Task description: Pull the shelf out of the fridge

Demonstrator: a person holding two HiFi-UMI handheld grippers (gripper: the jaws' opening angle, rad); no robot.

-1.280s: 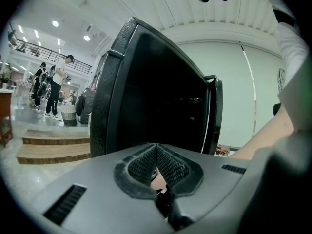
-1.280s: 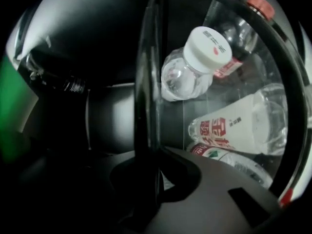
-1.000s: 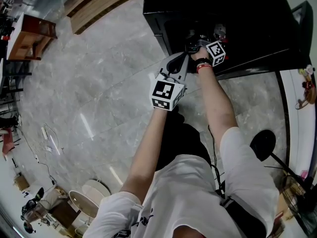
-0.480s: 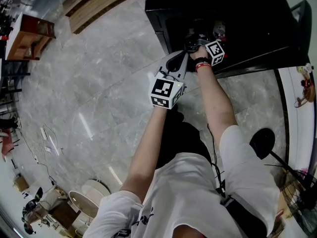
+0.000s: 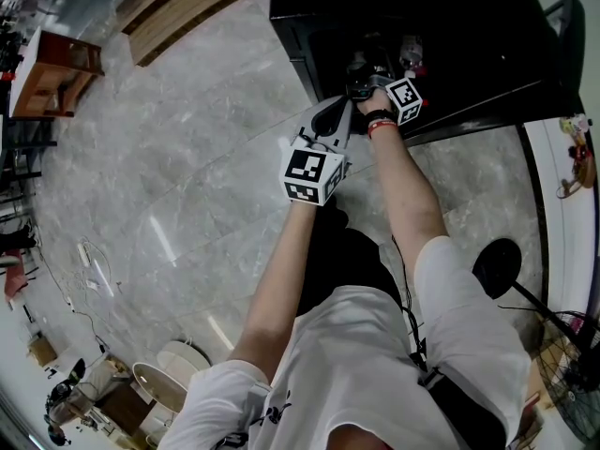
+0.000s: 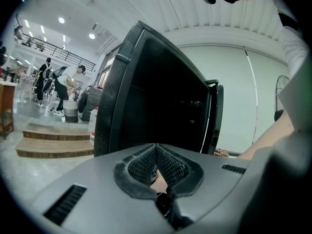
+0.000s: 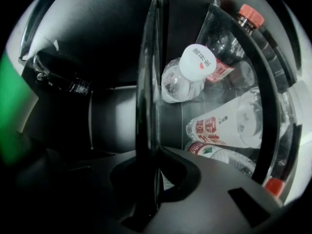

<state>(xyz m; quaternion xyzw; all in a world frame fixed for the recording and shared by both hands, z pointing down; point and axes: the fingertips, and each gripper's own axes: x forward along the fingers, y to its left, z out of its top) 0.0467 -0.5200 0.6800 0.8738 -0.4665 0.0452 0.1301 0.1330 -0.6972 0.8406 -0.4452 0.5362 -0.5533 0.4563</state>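
Observation:
The black fridge (image 5: 450,26) stands open at the top of the head view. My right gripper (image 5: 361,78) reaches into it. In the right gripper view the glass shelf (image 7: 148,96) shows edge-on, running up the middle, and the right gripper (image 7: 152,179) is shut on its front edge. Several water and drink bottles (image 7: 219,128) lie on the shelf, one with a white cap (image 7: 197,62) and one with a red cap (image 7: 251,13). My left gripper (image 5: 330,120) hovers just outside the fridge front, below the right hand; its ribbed pads (image 6: 141,165) meet with nothing between them.
The fridge door (image 6: 214,116) stands swung open at the right. Wooden steps (image 5: 187,3) and a wooden cabinet (image 5: 52,68) lie to the far left across the marble floor. A fan (image 5: 572,364) and a round black stand base (image 5: 497,265) are at the right. People (image 6: 63,89) stand far off.
Both grippers keep about the same places and the right one stays shut on the shelf edge; only the head view has shifted slightly.

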